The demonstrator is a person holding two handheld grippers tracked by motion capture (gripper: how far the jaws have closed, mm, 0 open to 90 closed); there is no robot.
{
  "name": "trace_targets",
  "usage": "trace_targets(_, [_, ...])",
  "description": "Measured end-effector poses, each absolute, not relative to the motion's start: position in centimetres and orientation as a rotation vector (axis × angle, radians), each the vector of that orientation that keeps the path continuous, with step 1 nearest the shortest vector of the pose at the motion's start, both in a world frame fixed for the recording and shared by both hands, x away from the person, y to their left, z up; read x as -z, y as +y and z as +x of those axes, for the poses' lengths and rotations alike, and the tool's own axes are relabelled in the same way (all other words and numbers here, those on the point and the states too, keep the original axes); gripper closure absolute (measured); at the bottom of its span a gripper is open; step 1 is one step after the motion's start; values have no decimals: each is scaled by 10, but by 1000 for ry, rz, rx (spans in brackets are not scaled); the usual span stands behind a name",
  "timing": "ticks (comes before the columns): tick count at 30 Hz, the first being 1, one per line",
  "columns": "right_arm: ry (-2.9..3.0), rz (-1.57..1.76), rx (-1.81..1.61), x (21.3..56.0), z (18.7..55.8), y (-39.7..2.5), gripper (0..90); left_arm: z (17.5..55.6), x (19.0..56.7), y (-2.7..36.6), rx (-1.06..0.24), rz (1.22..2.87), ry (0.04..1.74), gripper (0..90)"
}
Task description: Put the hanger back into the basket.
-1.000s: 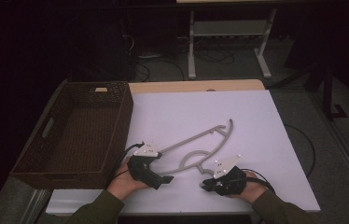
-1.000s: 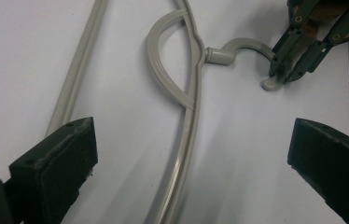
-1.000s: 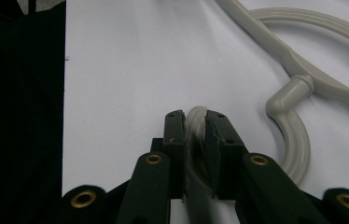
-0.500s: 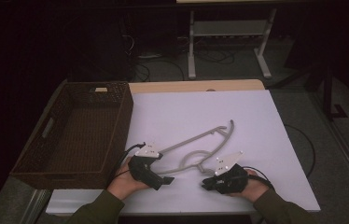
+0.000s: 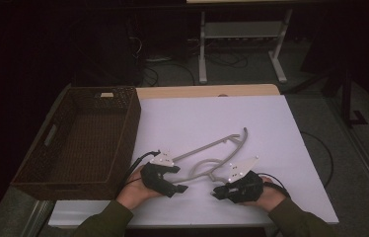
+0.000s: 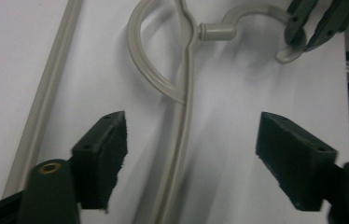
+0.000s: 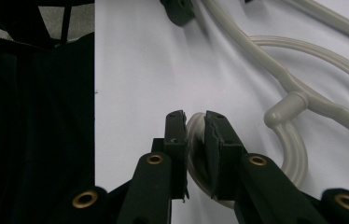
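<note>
So we've got a grey plastic clothes hanger (image 5: 215,157) lying flat on the white table sheet (image 5: 192,118), toward the near side, with its hook end pointing at us and the long bar running off to the far right.

Our right gripper (image 5: 220,192) is clamped on the hook (image 7: 288,140). In the right gripper view the two black jaws stand nearly together, with the curved tip of the hook pinched between the pads (image 7: 176,133). The left gripper view backs that up, since the right jaws show at its top right corner, closed around the hook tip.

Our left gripper (image 5: 181,188) sits just left of the hanger's neck, jaws spread wide and holding nothing. In its own view the hanger's arm runs up between the two pads (image 6: 103,154), closer to the left one and not touching either as far as we can tell, and the rounded loop by the neck sits just beyond them.

A brown wicker basket (image 5: 54,163) stands on the left of the table, well apart from the hanger.
</note>
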State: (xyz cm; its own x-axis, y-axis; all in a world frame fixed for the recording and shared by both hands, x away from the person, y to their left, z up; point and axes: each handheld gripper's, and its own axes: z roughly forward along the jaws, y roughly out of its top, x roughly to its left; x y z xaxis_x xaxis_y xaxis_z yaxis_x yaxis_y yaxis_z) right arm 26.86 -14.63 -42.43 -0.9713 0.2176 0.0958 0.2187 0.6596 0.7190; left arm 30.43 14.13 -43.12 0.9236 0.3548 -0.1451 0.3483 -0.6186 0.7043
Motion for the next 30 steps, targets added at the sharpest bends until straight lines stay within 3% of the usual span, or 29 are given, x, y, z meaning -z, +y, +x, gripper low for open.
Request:
trace_targets(8, [-2849, -384, 1236, 421, 268, -146, 792, 313, 437, 127, 10, 2356, 472, 488])
trace_targets(30, [-2834, -366, 1300, 411, 268, -147, 792, 319, 438, 119, 26, 2389, 431, 790])
